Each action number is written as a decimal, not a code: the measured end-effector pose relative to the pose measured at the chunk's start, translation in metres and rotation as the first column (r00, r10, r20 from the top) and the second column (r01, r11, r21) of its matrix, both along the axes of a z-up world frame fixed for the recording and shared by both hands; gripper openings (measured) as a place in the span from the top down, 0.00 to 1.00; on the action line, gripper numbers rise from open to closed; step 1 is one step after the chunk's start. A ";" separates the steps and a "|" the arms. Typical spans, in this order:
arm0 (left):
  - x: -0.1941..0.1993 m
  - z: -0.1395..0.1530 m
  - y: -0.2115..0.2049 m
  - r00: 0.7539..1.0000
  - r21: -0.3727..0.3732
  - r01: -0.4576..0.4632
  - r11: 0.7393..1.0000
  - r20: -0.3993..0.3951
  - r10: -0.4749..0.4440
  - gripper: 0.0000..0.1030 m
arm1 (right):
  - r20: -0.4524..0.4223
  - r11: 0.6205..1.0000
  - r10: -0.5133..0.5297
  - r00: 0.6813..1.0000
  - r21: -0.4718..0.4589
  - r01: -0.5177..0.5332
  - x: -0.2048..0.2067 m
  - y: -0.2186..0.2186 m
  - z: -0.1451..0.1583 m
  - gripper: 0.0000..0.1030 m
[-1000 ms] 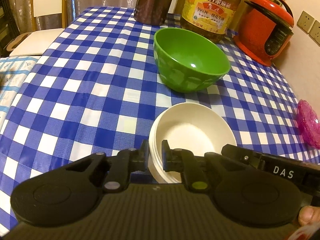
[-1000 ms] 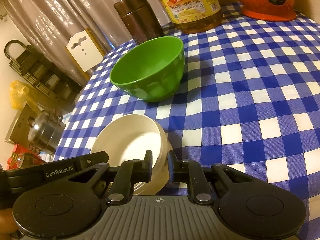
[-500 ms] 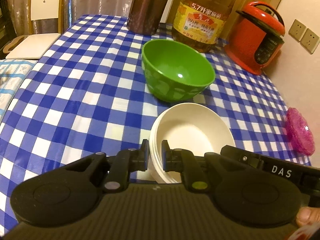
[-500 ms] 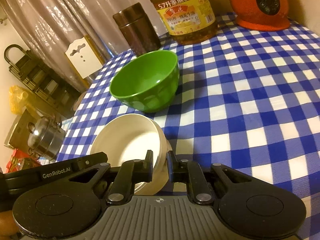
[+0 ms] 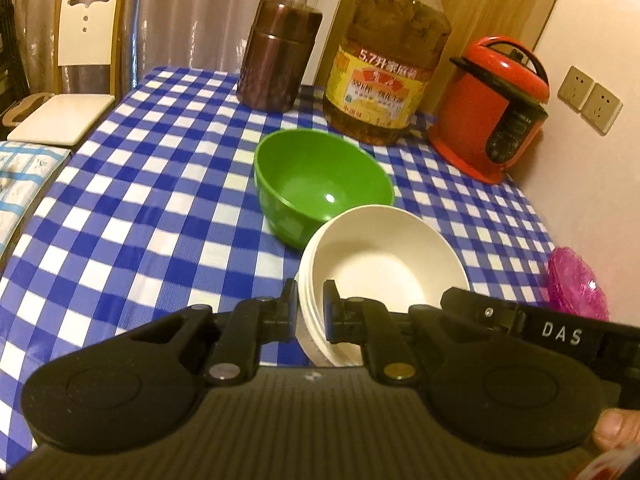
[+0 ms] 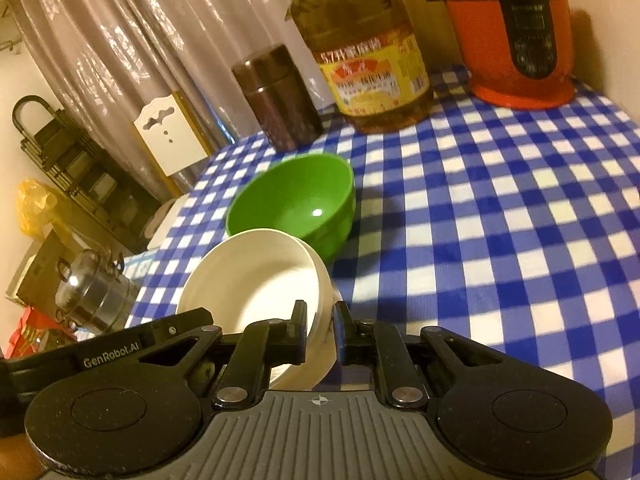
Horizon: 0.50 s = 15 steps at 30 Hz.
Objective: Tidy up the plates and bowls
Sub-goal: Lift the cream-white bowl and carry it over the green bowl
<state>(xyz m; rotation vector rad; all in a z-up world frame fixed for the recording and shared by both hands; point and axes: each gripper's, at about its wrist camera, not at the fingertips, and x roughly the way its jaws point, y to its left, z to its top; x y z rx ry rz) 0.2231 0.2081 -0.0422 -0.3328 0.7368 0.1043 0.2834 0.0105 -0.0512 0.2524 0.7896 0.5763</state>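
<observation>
A stack of white bowls [image 5: 384,256] is held between both grippers above the blue checked tablecloth [image 5: 152,208]. My left gripper [image 5: 310,304] is shut on the stack's left rim. My right gripper [image 6: 322,324] is shut on the stack's right rim [image 6: 320,280]. The stack [image 6: 256,280] sits tilted, just in front of a green bowl [image 5: 320,188], which stands empty on the cloth and also shows in the right wrist view [image 6: 296,204]. The other gripper's black arm shows at the edge of each view.
A brown canister [image 5: 278,56], a large oil bottle [image 5: 388,68] and a red pressure cooker [image 5: 494,112] stand along the table's back. A pink dish [image 5: 576,284] lies at the right edge. A white chair [image 5: 76,76] stands at the far left.
Both grippers have lifted the white bowl stack off the cloth and raised it; the green bowl and back objects now sit lower and farther in view.
</observation>
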 end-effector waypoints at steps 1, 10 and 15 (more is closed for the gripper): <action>0.002 0.003 0.000 1.000 0.000 0.000 1.000 0.008 0.000 0.89 | 0.009 1.000 0.000 1.000 0.000 0.000 0.002 0.000 0.003 0.87; 0.034 0.021 0.003 0.997 0.001 0.004 1.000 0.074 -0.004 0.89 | 0.069 1.000 -0.007 0.998 -0.004 0.007 0.030 0.002 0.028 0.87; 0.056 0.027 0.009 0.995 -0.001 -0.001 1.000 0.101 0.001 0.89 | 0.090 1.000 -0.007 0.996 -0.011 0.008 0.052 0.008 0.034 0.87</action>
